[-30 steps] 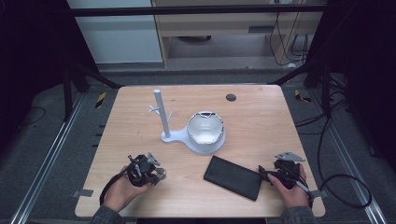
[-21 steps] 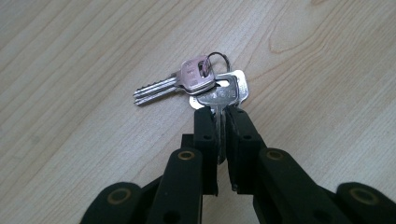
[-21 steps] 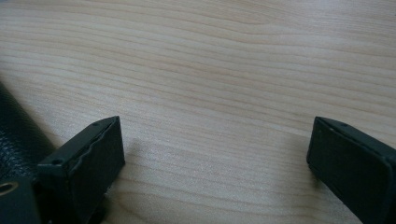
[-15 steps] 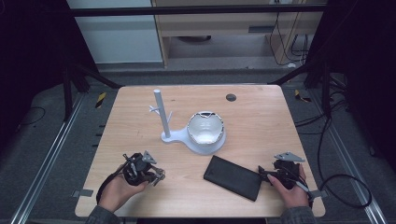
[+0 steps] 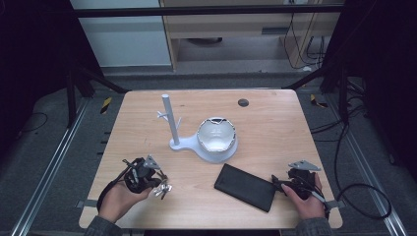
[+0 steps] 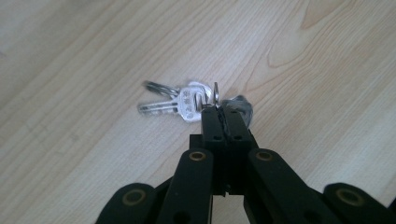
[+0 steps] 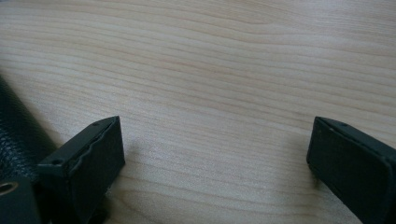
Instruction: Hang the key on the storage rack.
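Note:
A small bunch of silver keys (image 6: 180,105) on a ring lies on the wooden table (image 5: 275,132) near its front left. My left gripper (image 6: 218,108) has just been closing and is shut, pinching the key ring between its tips. From above, the left gripper (image 5: 156,183) sits low over the keys (image 5: 162,190). My right gripper (image 7: 215,144) rests open at the front right with bare wood between its pads. In the high view the right gripper (image 5: 276,184) points at the corner of a black wallet (image 5: 246,187).
A white stand (image 5: 169,120) with a post and short pegs joins a white bowl (image 5: 216,135) at mid-table. A dark round hole (image 5: 243,103) marks the far side. The black wallet (image 7: 18,135) edges the right gripper view's left side.
The left hand has shifted slightly toward the near left. The right hand, the wallet and the stand have kept still.

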### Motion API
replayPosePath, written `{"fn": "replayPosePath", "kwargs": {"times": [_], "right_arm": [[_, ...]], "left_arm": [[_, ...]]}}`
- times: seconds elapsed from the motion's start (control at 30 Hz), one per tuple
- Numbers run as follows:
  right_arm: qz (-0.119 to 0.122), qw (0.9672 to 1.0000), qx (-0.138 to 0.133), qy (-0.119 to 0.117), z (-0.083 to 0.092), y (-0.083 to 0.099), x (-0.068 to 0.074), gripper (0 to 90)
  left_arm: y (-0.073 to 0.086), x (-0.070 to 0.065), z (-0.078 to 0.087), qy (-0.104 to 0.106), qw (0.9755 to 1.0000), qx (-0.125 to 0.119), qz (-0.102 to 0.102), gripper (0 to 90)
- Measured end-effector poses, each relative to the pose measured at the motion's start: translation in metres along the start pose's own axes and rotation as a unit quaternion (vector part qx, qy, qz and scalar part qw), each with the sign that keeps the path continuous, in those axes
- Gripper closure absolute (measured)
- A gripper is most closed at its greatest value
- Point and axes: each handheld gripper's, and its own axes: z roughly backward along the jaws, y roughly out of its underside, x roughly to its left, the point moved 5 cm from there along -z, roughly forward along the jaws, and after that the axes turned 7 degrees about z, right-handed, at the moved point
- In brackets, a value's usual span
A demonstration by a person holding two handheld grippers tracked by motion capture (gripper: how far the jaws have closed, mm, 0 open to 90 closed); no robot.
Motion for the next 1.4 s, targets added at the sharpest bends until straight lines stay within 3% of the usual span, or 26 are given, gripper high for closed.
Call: {"fn": "replayPosePath", "kwargs": {"times": [0.17,0.3,0.43,0.8,1.0,1.23,1.4], "right_arm": [[0.001,1.0000,0.000,0.000,0.000,0.000,0.000,4.3],[0.001,1.0000,0.000,0.000,0.000,0.000,0.000,4.3],[0.001,1.0000,0.000,0.000,0.000,0.000,0.000,4.2],[0.001,1.0000,0.000,0.000,0.000,0.000,0.000,4.2],[-0.001,1.0000,0.000,-0.001,0.000,0.000,0.000,4.1],[-0.001,1.0000,0.001,-0.002,0.000,0.000,0.000,4.0],[0.001,1.0000,0.001,-0.001,0.000,0.000,0.000,4.0]], "left_arm": [[-0.005,0.004,0.008,-0.001,0.9999,0.009,-0.008,90.0],[-0.006,0.007,0.010,-0.001,1.0000,0.007,-0.003,90.0],[-0.015,0.008,0.029,-0.004,0.9999,-0.004,-0.010,90.0],[-0.057,0.016,0.089,-0.021,0.9989,-0.030,-0.030,90.0],[-0.083,0.021,0.106,-0.036,0.9982,-0.033,-0.035,90.0],[-0.114,0.029,0.128,-0.045,0.9975,-0.050,-0.024,90.0],[-0.130,0.035,0.137,-0.061,0.9968,-0.045,-0.025,90.0]]}}
